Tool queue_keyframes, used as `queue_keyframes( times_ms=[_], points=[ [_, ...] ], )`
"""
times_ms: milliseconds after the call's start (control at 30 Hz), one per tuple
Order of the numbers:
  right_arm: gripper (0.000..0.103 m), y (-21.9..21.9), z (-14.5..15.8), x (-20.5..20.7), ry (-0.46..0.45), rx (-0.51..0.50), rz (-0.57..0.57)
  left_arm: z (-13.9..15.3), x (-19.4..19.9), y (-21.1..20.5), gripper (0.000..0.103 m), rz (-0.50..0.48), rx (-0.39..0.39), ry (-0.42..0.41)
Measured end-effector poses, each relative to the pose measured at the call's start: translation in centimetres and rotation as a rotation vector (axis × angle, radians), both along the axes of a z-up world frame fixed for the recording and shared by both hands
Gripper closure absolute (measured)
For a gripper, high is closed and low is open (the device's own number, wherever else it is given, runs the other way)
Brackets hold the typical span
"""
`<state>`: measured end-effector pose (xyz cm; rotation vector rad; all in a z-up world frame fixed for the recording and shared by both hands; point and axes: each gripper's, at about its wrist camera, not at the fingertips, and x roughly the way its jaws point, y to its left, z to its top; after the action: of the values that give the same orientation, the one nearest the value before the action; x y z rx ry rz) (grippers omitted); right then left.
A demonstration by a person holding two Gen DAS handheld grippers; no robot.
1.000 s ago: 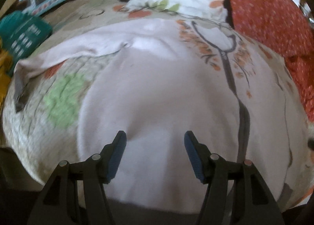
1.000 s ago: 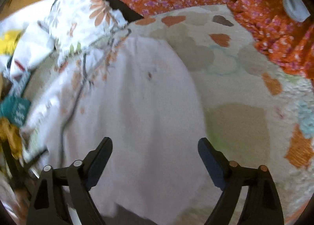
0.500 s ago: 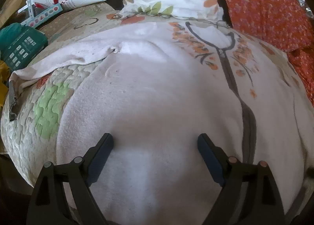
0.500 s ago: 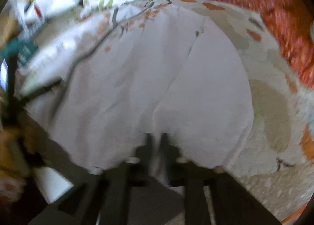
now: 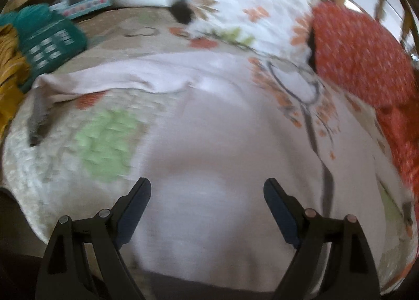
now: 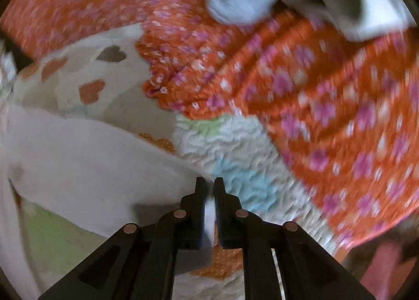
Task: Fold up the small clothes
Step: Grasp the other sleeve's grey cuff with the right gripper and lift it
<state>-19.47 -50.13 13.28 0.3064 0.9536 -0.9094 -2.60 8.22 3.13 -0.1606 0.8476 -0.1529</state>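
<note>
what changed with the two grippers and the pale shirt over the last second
The right gripper, open a second ago, has shut on the edge of the pale shirt and swung toward the orange floral fabric, pulling the cloth along. The left gripper stays open above the shirt, holding nothing. The quilt underneath lies as before.

Garment (image 5: 222, 143): pale pinkish white, with a grey line and small orange flowers near its right side. Quilt (image 5: 104, 137) beneath it: cream, with green, orange and pale blue patches and heart shapes. Cloth (image 6: 327, 95) right of garment: orange, with pink and white flowers. Pillow (image 5: 248, 6) beyond garment: white, with an orange, brown and green floral print. Box (image 5: 49, 38) left of garment: teal with white marks.
</note>
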Motion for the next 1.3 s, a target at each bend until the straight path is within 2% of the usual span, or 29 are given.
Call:
queue_keyframes(
  times_ms=[33, 67, 100, 200, 267, 300, 333, 367, 400, 433, 467, 500, 533, 567, 667, 800, 867, 933, 967, 1033, 1067, 1100, 1167, 1233, 1300],
  points=[
    [0.085, 1.2, 0.0, 0.0, -0.023, 0.038, 0.035, 0.0, 0.2, 0.9, 0.016, 0.022, -0.010, 0.007],
    [0.069, 2.9, -0.4, 0.2, -0.038, 0.085, 0.084, 0.0, 0.5, 1.9, 0.016, 0.047, -0.024, 0.019],
    [0.060, 4.8, -0.9, 0.3, -0.065, 0.152, 0.149, -0.4, 0.8, 3.3, 0.016, 0.084, -0.049, 0.044],
    [0.058, 10.8, -3.8, 0.3, -0.137, 0.396, 0.324, -1.6, 1.4, 6.2, 0.016, 0.148, -0.112, 0.113],
    [0.058, 13.7, -5.9, 0.4, -0.146, 0.490, 0.385, -2.7, 1.7, 7.4, 0.016, 0.157, -0.154, 0.169],
    [0.058, 15.8, -7.3, 0.7, -0.142, 0.528, 0.425, -2.7, 1.5, 7.6, 0.016, 0.150, -0.158, 0.168],
    [0.058, 16.7, -8.1, 0.9, -0.139, 0.534, 0.446, -2.6, 1.4, 7.4, 0.016, 0.140, -0.148, 0.160],
    [0.052, 17.9, -8.5, 1.1, -0.128, 0.505, 0.456, -2.5, 1.2, 7.1, 0.016, 0.119, -0.130, 0.155],
    [0.046, 19.4, -8.5, 1.3, -0.124, 0.425, 0.460, -2.5, 1.0, 6.5, 0.016, 0.081, -0.122, 0.154],
    [0.043, 19.8, -8.6, 1.8, -0.115, 0.401, 0.465, -2.5, 0.8, 6.0, 0.017, 0.053, -0.124, 0.158],
    [0.042, 20.6, -8.6, 2.0, -0.107, 0.377, 0.470, -2.4, 0.5, 5.3, 0.031, 0.014, -0.124, 0.161],
    [0.050, 21.3, -8.5, 2.3, -0.113, 0.371, 0.483, -2.4, 0.4, 4.9, 0.064, -0.010, -0.115, 0.168],
    [0.061, 21.5, -8.4, 2.8, -0.116, 0.396, 0.497, -2.4, 0.3, 4.4, 0.080, -0.024, -0.084, 0.178],
    [0.092, 22.0, -8.7, 3.1, -0.110, 0.443, 0.513, -2.3, 0.2, 4.2, 0.098, -0.031, -0.049, 0.185],
    [0.094, 22.8, -8.1, 2.4, -0.084, 0.416, 0.540, -1.7, -0.2, 5.0, 0.098, -0.007, -0.058, 0.212],
    [0.095, 23.3, -7.2, 0.4, -0.050, 0.413, 0.582, 0.0, -0.6, 7.2, 0.098, 0.046, -0.072, 0.209],
    [0.095, 22.2, -6.2, -0.3, -0.082, 0.417, 0.564, 1.0, -0.7, 7.7, 0.098, 0.037, -0.109, 0.193],
    [0.094, 19.0, -4.9, -1.8, -0.149, 0.422, 0.474, 2.2, -0.7, 7.2, 0.098, 0.013, -0.111, 0.164],
    [0.094, 16.7, -4.4, -2.5, -0.182, 0.415, 0.406, 2.9, -0.7, 6.7, 0.093, 0.005, -0.090, 0.138],
    [0.094, 13.5, -3.8, -3.6, -0.204, 0.396, 0.300, 4.5, 0.1, 5.1, 0.069, -0.027, -0.072, 0.101],
    [0.094, 12.0, -3.5, -4.3, -0.213, 0.381, 0.248, 4.8, 0.5, 4.6, 0.050, -0.033, -0.080, 0.096],
    [0.094, 10.2, -3.0, -5.3, -0.220, 0.351, 0.195, 5.5, 1.2, 3.7, 0.041, -0.040, -0.096, 0.085],
    [0.093, 8.4, -2.1, -6.4, -0.201, 0.289, 0.142, 6.4, 2.9, 1.9, 0.039, -0.064, -0.096, 0.077],
    [0.082, 6.9, -1.5, -7.3, -0.178, 0.248, 0.101, 6.9, 4.9, -0.4, 0.033, -0.088, -0.096, 0.076],
    [0.057, 5.4, -1.0, -7.6, -0.173, 0.229, 0.072, 6.9, 6.8, -2.7, 0.030, -0.104, -0.088, 0.071]
  ],
)
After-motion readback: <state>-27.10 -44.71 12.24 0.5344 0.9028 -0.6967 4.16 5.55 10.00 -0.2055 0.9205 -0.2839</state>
